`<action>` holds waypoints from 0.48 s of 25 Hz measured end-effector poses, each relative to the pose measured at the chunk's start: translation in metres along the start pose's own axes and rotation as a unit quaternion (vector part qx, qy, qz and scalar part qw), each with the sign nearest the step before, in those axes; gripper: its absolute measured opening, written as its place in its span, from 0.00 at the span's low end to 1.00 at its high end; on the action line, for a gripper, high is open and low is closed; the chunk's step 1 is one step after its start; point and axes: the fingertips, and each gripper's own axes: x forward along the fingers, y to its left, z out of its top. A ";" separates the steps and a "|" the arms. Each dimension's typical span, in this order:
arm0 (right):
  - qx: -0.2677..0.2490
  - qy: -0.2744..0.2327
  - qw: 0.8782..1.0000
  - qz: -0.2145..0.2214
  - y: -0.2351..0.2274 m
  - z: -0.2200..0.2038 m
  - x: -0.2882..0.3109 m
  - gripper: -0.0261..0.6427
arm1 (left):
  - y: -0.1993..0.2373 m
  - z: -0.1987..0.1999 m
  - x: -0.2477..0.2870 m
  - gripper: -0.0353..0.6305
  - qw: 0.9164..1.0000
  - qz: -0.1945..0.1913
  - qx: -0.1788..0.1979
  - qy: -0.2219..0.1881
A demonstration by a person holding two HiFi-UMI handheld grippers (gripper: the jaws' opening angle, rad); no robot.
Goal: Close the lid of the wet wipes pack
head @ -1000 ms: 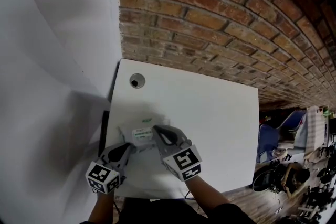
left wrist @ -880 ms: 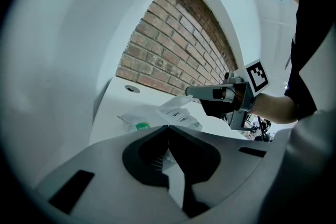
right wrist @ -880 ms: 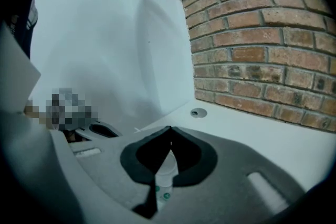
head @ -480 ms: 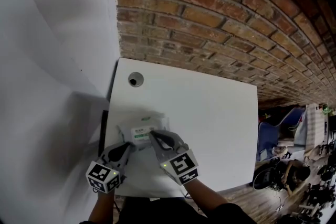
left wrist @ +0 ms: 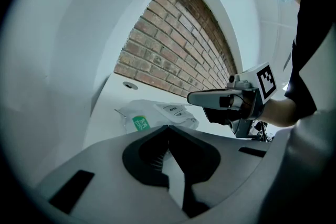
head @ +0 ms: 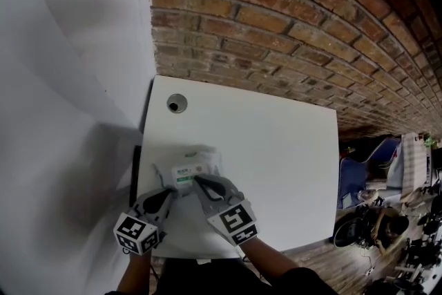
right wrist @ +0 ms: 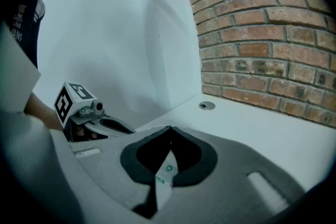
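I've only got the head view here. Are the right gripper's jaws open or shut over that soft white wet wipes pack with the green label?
Observer: Shut. The right gripper view shows the right gripper with jaws meeting at the tips, nothing between them, the wet wipes pack beneath.
Operator: And the left one?
Observer: The left gripper is shut too and empty, the pack ahead of it.
Operator: Is the lid down?
Observer: In the left gripper view the white plastic lid looks flat on the pack.
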 end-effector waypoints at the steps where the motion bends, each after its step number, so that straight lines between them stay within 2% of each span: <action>1: 0.001 0.002 1.000 0.000 0.001 -0.001 0.000 0.04 | -0.001 0.000 0.000 0.05 1.000 0.000 0.000 0.000; 12: 0.001 0.016 1.000 0.000 0.009 -0.012 0.005 0.04 | 0.000 -0.005 -0.003 0.05 1.000 -0.007 -0.003 -0.001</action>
